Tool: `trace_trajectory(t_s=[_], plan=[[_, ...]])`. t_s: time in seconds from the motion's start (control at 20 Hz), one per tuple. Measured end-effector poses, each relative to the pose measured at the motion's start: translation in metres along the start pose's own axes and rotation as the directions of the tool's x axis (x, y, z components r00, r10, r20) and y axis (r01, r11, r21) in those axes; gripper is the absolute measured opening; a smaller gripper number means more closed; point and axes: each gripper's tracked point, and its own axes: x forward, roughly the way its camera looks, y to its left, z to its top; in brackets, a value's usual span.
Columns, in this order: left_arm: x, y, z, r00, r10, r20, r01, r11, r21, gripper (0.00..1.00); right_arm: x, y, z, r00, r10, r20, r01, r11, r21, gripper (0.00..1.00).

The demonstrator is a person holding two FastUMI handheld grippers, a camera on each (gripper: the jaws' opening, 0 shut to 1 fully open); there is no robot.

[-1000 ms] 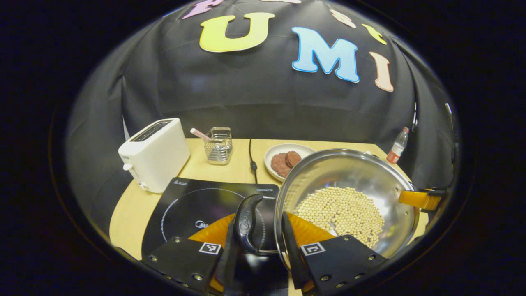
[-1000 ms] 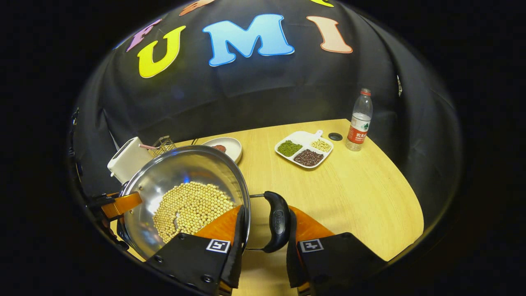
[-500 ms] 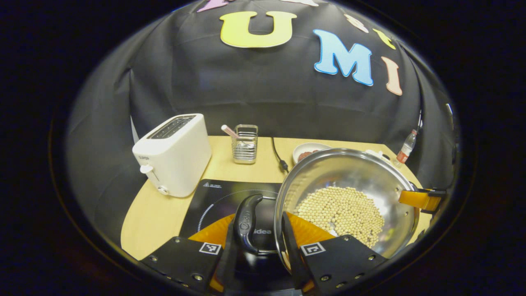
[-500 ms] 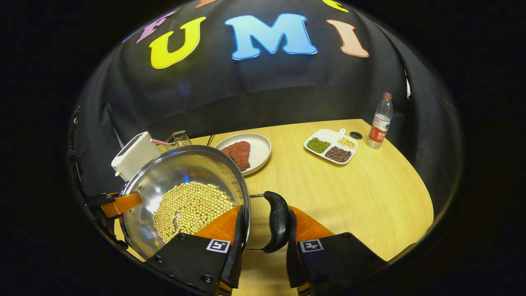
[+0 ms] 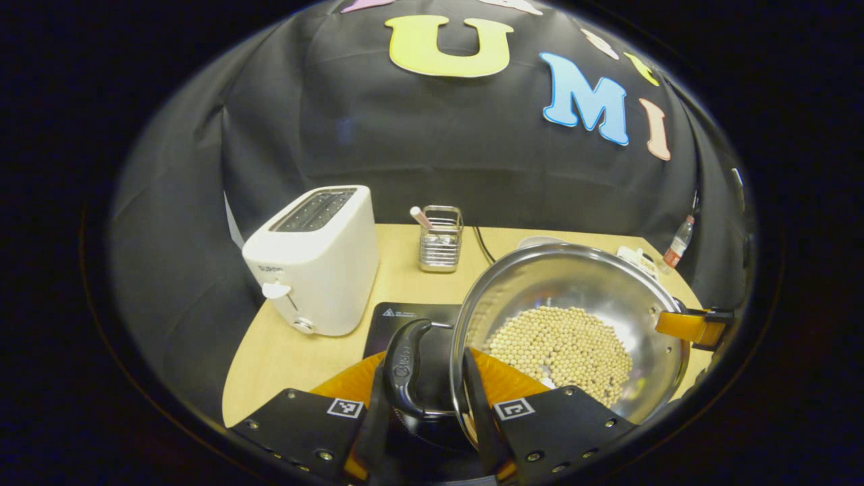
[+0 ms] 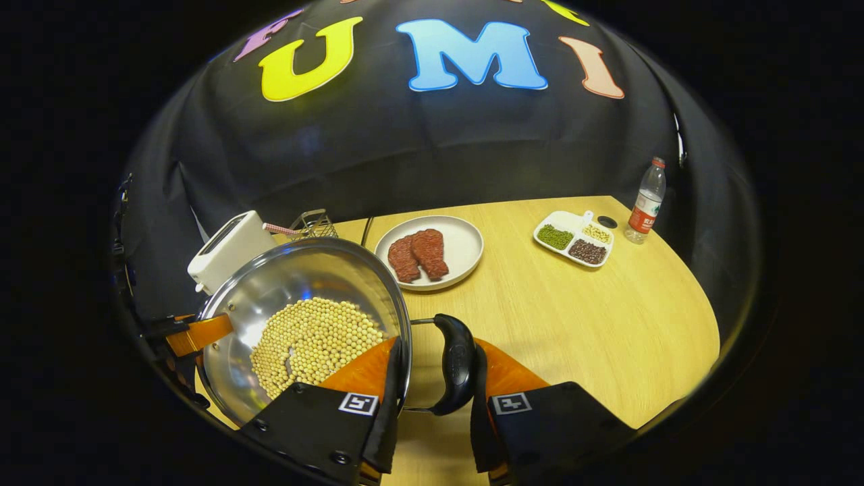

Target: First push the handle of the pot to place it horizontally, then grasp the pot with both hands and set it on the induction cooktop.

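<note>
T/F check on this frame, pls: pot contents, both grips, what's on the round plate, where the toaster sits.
1. The pot holds pale round beans. True.
2. The left tool hangs open, clear of the pot. False: it is shut on the pot's left handle.
3. The right tool grips the pot's right handle. True.
4. The round plate holds bread. False: two dark red meat pieces.
5. The toaster stands on the cooktop. False: beside it, on the table.
</note>
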Motion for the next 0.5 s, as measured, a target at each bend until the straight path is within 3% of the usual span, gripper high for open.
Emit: trace_trajectory(t_s=[0.4,0.5], plan=[[0.006,0.037,-0.005,1.000,0.016,-0.015,-0.016,1.000,0.015,0.58,0.011,0.038,-0.009,1.000,0.012,-0.015,-0.012,1.000,0.000,0.43],[0.007,0.044,-0.009,0.999,0.019,-0.027,-0.019,1.000,0.010,0.55,0.013,0.042,-0.011,1.000,0.014,-0.026,-0.014,1.000,-0.001,0.47]])
